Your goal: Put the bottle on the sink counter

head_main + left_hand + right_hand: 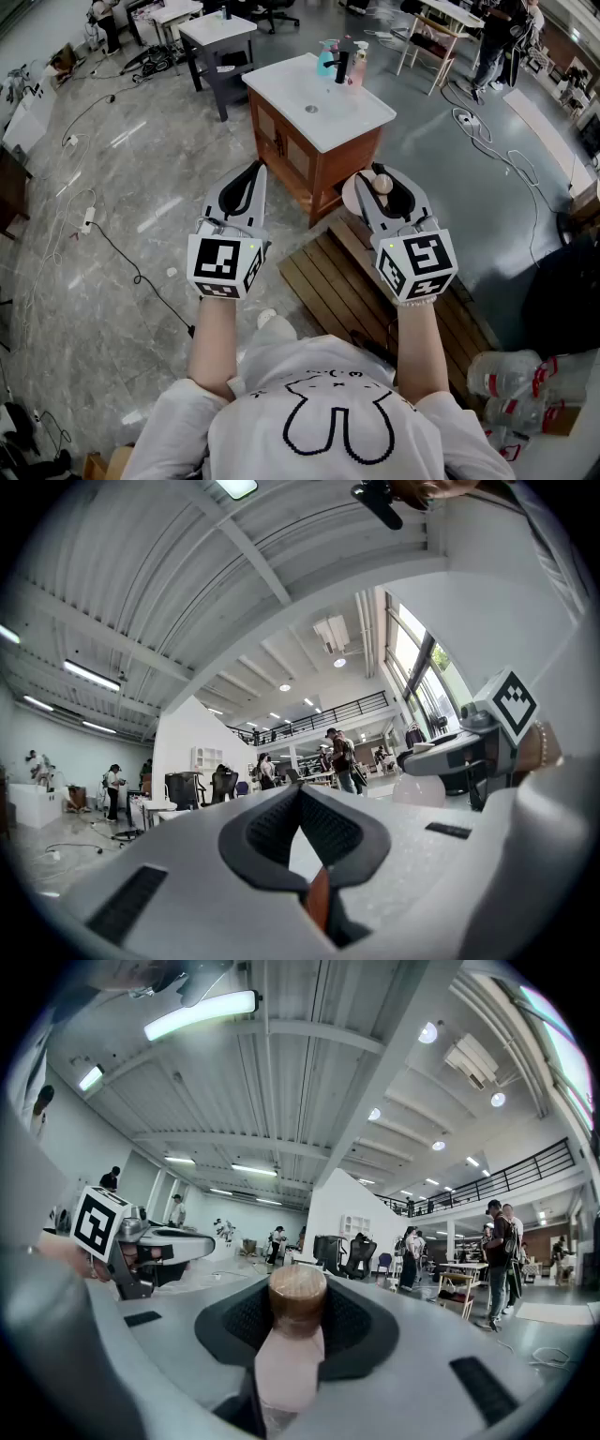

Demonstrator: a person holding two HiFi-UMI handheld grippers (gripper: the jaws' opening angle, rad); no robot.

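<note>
The right claw [298,1314] is clenched on the bottle [289,1358], a pale pink one with a round brown cap [298,1296] that stands up between the dark pads. The left claw [302,794] is closed on nothing, its pad tips meeting. In the head view both are held out side by side in front of the person, well apart from each other. The sink desk [354,120] stands ahead of them (white top on a wooden cabinet), with a black tap [343,62] and a blue bottle [326,62] at its far edge. The held bottle is well short of that desk, above a slatted wooden platform [323,272] on the floor.
</note>
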